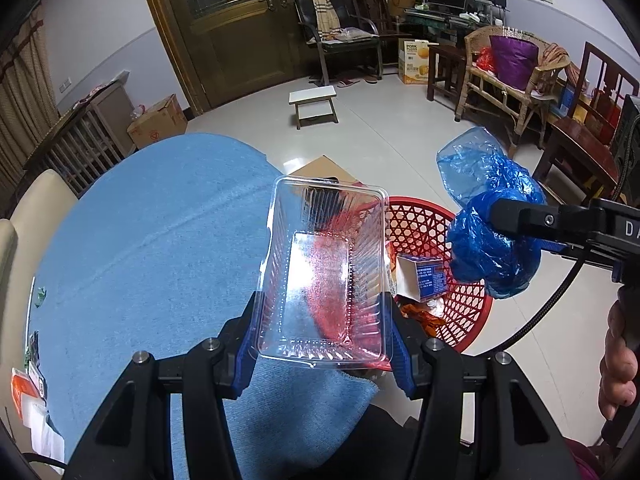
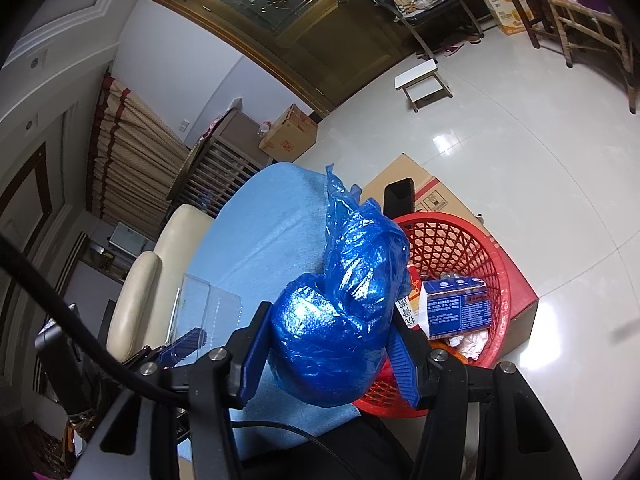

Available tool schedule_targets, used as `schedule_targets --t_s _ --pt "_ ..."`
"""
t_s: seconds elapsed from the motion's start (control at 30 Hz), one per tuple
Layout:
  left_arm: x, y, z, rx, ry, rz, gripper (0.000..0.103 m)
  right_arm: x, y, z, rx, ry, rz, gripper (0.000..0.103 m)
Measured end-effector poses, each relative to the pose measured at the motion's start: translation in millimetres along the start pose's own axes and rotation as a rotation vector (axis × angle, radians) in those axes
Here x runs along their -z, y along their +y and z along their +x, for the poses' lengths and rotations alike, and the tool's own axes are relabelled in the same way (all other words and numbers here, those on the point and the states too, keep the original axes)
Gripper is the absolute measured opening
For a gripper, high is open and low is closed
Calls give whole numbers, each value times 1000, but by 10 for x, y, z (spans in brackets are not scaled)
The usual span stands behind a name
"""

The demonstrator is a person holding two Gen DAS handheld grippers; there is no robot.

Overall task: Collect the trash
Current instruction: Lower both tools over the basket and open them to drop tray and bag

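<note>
My left gripper (image 1: pixel 322 332) is shut on a clear plastic tray (image 1: pixel 324 272) and holds it over the table's edge, next to the red basket (image 1: pixel 440 220). My right gripper (image 2: pixel 330 340) is shut on a crumpled blue plastic bag (image 2: pixel 340 304) and holds it above the basket's (image 2: pixel 460 248) near rim. In the left wrist view the bag (image 1: pixel 492 240) hangs at the right, above the basket. The basket holds a blue and white carton (image 2: pixel 456 308) and crumpled paper. The clear tray (image 2: pixel 208 308) shows at the left in the right wrist view.
The round table has a blue cloth (image 1: pixel 152 240). Small scraps (image 1: pixel 28 380) lie at its left edge. A flat cardboard box (image 2: pixel 420 188) lies under the basket. A cream chair (image 2: pixel 140 292) stands by the table. A small stool (image 1: pixel 314 106) stands on the tiled floor.
</note>
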State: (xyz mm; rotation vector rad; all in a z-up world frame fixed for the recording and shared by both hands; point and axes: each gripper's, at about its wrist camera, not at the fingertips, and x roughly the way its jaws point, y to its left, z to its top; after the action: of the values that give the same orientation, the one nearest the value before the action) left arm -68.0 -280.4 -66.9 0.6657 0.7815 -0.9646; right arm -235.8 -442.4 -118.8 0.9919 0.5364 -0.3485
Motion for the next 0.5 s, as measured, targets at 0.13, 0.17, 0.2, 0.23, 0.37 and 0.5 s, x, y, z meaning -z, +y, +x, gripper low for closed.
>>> schedule_targets --t_s 0.13,0.17,0.2,0.23,0.37,0.5 --pt "-10 -39 33 12 7 9 57 -1 -69 6 0 0 14 58" --pt "-14 -48 39 13 8 12 57 -2 -86 8 1 0 19 58" --pt "-19 -54 45 14 9 14 57 1 -96 8 1 1 23 58" --pt "-23 -63 52 19 11 16 57 1 -116 10 0 0 29 58" --pt "-33 -108 80 30 15 27 57 -1 -181 26 0 3 46 58" --pt "-33 -146 121 51 24 33 57 -11 -231 36 4 3 60 58"
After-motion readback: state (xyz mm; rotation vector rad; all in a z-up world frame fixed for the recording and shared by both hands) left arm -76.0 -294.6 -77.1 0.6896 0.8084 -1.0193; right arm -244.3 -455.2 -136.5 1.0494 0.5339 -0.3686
